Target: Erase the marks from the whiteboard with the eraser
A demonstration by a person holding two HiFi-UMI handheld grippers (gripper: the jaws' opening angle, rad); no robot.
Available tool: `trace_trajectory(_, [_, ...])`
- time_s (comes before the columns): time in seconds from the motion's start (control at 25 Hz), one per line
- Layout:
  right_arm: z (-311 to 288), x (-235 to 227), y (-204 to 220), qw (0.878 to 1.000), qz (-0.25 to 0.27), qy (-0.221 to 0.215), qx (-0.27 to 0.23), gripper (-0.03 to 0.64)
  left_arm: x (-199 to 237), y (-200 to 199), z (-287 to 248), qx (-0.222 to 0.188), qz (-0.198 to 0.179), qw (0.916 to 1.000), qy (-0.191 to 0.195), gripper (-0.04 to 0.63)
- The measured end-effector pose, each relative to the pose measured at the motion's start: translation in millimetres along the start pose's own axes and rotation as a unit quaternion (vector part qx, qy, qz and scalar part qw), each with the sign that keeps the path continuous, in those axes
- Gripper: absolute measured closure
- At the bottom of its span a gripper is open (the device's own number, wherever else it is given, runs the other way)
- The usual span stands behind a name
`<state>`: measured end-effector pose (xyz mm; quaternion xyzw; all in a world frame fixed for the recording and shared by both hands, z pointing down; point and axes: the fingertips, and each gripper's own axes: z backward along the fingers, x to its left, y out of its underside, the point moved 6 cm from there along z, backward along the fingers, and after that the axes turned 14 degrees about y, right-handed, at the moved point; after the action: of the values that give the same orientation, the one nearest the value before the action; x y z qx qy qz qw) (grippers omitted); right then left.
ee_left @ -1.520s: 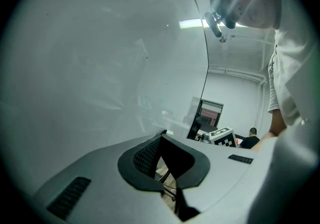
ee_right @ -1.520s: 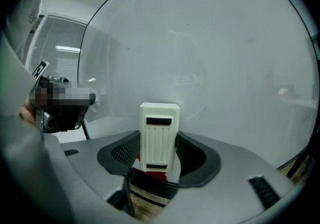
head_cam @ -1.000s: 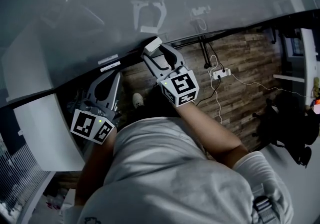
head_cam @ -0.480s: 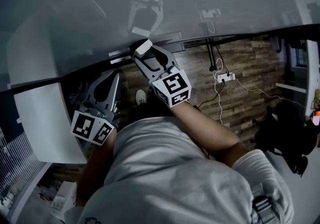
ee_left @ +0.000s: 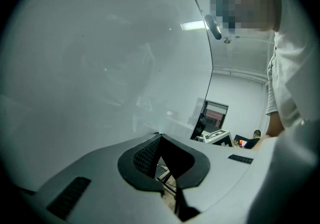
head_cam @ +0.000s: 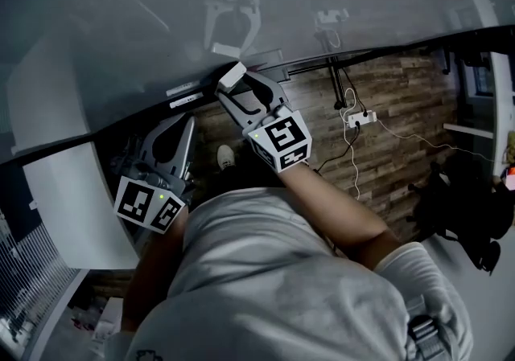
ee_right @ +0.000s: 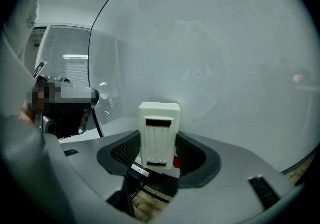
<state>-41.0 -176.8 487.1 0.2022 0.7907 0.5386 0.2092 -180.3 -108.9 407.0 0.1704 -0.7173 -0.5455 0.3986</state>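
Right gripper view, right gripper [ee_right: 159,160]: jaws are clenching the eraser [ee_right: 159,130] by its long sides.
Left gripper [ee_left: 159,140]: jaws are pressing together, gripping nothing.
Eraser: ribbed white block, likely hard plastic, light and stiff; this side grip is probably suiting it.
Whiteboard [ee_right: 225,68]: glossy and reflecting; the eraser is sitting by its lower edge, contact unclear.
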Motion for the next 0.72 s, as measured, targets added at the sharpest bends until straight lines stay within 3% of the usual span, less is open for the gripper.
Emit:
trace_trajectory(0.44, [18.9,-71.2,6.6,0.998,-0.008,0.058,0.008,0.385,-4.8,2.5,-42.3,0.017,0.001,0.9996,0.024,0.589])
trace_trajectory(0.72, [22.5,-82.7,5.6,0.996,-0.015,0.083,0.007,0.384,-3.1,3.8,-38.9,0.016,-0.001,0.9996,0.023,0.589])
